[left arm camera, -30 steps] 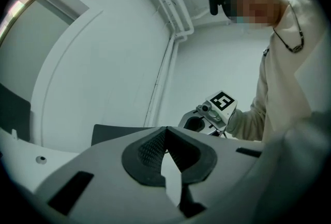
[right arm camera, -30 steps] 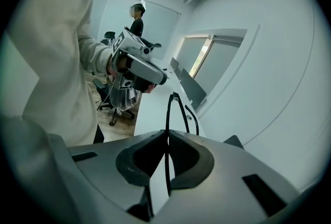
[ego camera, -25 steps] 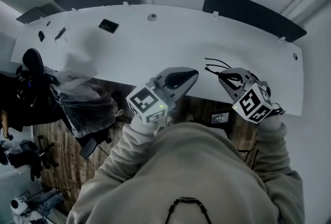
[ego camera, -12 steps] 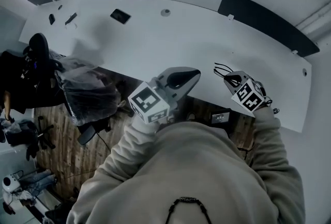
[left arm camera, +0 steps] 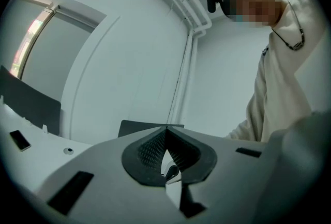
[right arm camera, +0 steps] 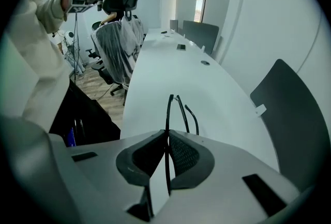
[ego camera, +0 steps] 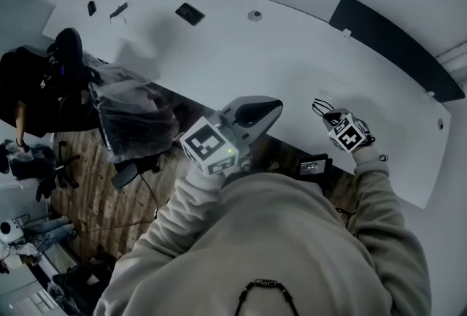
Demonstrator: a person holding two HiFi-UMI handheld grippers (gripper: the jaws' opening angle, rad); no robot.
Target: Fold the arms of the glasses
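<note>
The glasses [ego camera: 319, 104] are thin and black. My right gripper [ego camera: 328, 115] is shut on them, low over the white table [ego camera: 292, 59] near its front edge. In the right gripper view one thin black part of the glasses [right arm camera: 169, 109] is clamped between the pads. Two more thin black pieces curve out beyond the right gripper [right arm camera: 166, 139] above the table [right arm camera: 170, 68]. My left gripper [ego camera: 275, 104] hangs level over the table's front edge, left of the right one. In its own view the left gripper [left arm camera: 166, 133] is shut with nothing held.
Dark chair backs [ego camera: 379, 37] line the table's far side. A small black item [ego camera: 190, 13] and a round grommet [ego camera: 254, 15] lie on the table further left. A plastic-covered office chair [ego camera: 131, 117] stands by the near edge at left, over wooden floor.
My right gripper has dropped toward the table with the glasses and looks smaller in the head view. The head camera has swung, shifting the table. The left gripper has barely shifted.
</note>
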